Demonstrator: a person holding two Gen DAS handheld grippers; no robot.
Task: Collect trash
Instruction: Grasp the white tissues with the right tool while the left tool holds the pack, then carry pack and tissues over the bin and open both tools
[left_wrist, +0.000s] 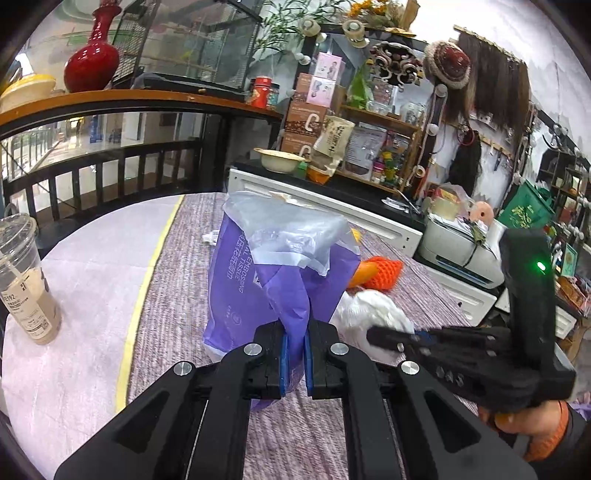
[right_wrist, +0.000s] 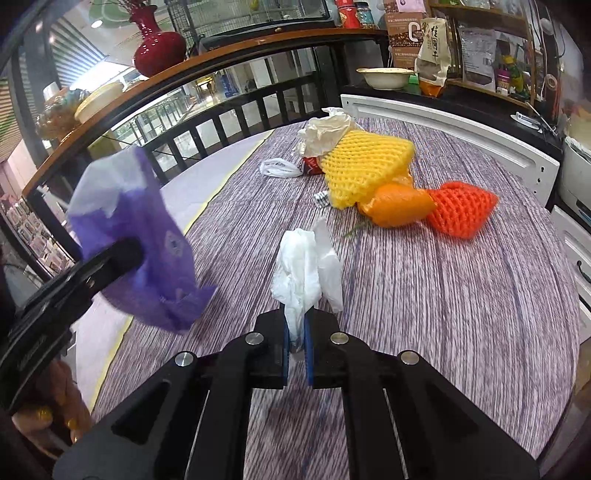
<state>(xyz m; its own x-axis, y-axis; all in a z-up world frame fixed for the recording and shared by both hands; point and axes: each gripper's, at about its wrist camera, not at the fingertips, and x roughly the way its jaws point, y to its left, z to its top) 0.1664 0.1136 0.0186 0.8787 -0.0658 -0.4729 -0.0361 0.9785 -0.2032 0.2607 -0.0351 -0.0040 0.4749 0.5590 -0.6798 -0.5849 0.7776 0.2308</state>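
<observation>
Left gripper (left_wrist: 294, 358): jaws clamped on the lower fold of a purple tissue bag (left_wrist: 266, 280), held upright above the table (left_wrist: 92, 288).
Right gripper (right_wrist: 295, 345): jaws closed on a crumpled white plastic wad (right_wrist: 306, 269), just right of the bag.
Beyond right gripper: orange wrapper (right_wrist: 399, 205), with yellow foam net (right_wrist: 364, 168) and red foam net (right_wrist: 461, 208) touching it.
Farther off: white crumpled paper (right_wrist: 325, 131).
Left of left gripper: drink cup (left_wrist: 26, 280), standing.

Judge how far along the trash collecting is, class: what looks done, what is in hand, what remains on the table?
Done: nothing visibly finished; no bin shows. In hand: the left gripper is shut on the purple tissue bag, the right gripper on a white plastic wad. Left: yellow foam net, orange wrapper, red foam net, crumpled paper, small white bag.
</observation>
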